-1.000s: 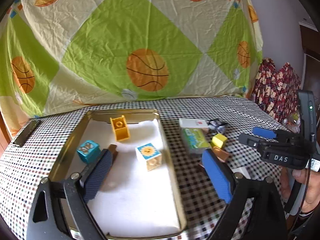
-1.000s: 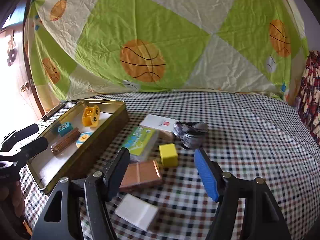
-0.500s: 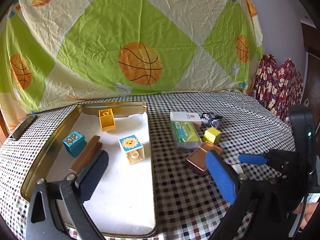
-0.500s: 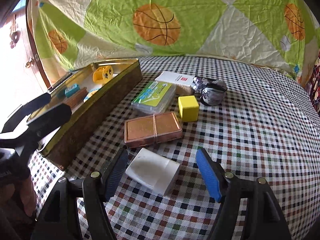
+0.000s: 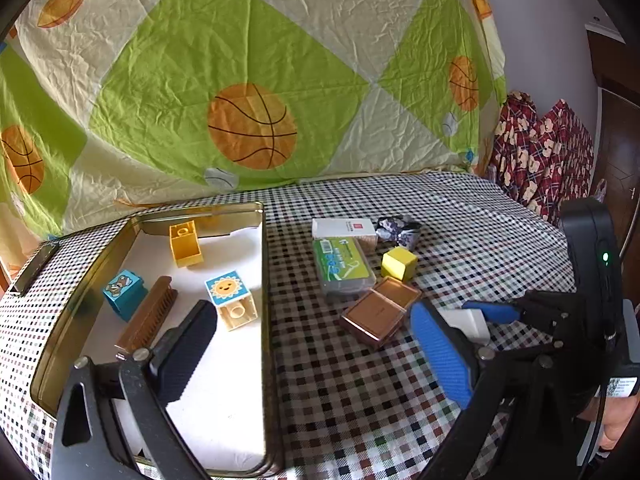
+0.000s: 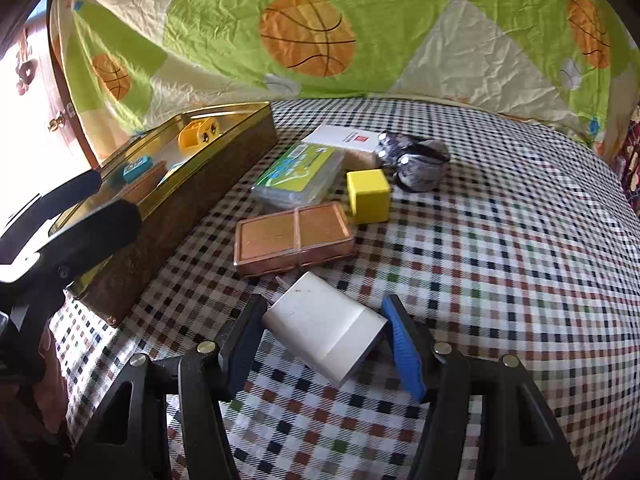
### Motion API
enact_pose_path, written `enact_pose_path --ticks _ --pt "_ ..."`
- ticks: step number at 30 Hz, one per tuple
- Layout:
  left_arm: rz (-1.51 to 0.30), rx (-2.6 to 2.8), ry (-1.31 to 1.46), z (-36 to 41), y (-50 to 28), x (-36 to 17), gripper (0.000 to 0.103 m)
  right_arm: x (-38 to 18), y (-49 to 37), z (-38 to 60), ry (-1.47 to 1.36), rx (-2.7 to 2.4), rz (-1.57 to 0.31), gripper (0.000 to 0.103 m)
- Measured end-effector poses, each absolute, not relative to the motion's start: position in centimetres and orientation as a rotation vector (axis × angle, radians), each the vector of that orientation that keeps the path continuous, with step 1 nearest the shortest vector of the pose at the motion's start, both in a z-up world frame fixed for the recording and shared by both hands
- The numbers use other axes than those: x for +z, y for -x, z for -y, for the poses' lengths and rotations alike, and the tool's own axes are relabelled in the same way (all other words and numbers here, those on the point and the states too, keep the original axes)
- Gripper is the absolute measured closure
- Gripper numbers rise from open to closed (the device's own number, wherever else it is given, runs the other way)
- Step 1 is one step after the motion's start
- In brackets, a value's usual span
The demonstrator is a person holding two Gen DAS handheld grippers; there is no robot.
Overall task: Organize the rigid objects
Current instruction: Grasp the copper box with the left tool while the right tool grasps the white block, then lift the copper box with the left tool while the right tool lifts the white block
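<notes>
A gold tin tray [image 5: 264, 264] [image 6: 224, 148] holds a yellow brick [image 5: 185, 241], a blue bear block [image 5: 124, 294], a sun block [image 5: 232, 300] and a brown comb [image 5: 148, 314]. On the checked cloth lie a white box [image 5: 344, 229], a green case [image 5: 344, 266] [image 6: 300, 174], a yellow cube [image 5: 399, 264] [image 6: 368, 196] and a copper case [image 5: 380, 312] [image 6: 294, 238]. My right gripper [image 6: 324, 326] has its fingers against both sides of a white charger [image 6: 324, 330] [image 5: 468, 322] on the cloth. My left gripper [image 5: 316, 344] is open and empty above the tray's right rim.
A crumpled dark wrapper [image 5: 400, 229] [image 6: 420, 162] lies behind the yellow cube. A dark flat bar [image 5: 34, 268] lies on the cloth left of the tray. A basketball-print sheet hangs behind the table. Red patterned fabric [image 5: 544, 152] is at the far right.
My right gripper moved forward and down and its fingers narrowed onto the white charger. My left gripper pulled back and rose, so the tray looks farther off.
</notes>
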State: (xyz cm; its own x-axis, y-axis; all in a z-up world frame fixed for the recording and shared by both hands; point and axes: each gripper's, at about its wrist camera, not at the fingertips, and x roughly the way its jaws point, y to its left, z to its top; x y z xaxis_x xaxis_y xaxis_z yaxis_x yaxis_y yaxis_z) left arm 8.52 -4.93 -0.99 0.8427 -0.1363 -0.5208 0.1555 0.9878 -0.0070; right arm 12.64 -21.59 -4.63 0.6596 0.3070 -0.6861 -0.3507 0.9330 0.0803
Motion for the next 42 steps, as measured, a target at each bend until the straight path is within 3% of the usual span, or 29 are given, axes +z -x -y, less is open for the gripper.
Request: enact_pose_path --ticks 13,18,28,33,42 --pt "-0.694 -0.247 -0.105 10.7 -12.7 -2.7 0.008 -2.4 -16.3 27.6 -0.021 0.144 -0.689 0.041" --pt "-0.788 -0.259 -0.096 11.3 -14.9 -3.9 0.02 -2.0 -17.7 27.7 -0.027 0.151 -0.706 0.041" --pt "-0.886 -0.28 -0.112 11.8 -16.7 -5.9 0.031 -3.0 -19.4 26.7 -0.062 0.178 -0.74 0.041" --pt "-0.892 -0.305 -0.119 11.9 -17.0 -6.1 0.055 -3.0 -19.3 26.6 -0.057 0.169 -0.732 0.041" --pt "-0.849 -0.32 -0.095 11.3 -16.6 -5.3 0.058 -3.1 -19.5 26.4 -0.044 0.163 -0.746 0.041"
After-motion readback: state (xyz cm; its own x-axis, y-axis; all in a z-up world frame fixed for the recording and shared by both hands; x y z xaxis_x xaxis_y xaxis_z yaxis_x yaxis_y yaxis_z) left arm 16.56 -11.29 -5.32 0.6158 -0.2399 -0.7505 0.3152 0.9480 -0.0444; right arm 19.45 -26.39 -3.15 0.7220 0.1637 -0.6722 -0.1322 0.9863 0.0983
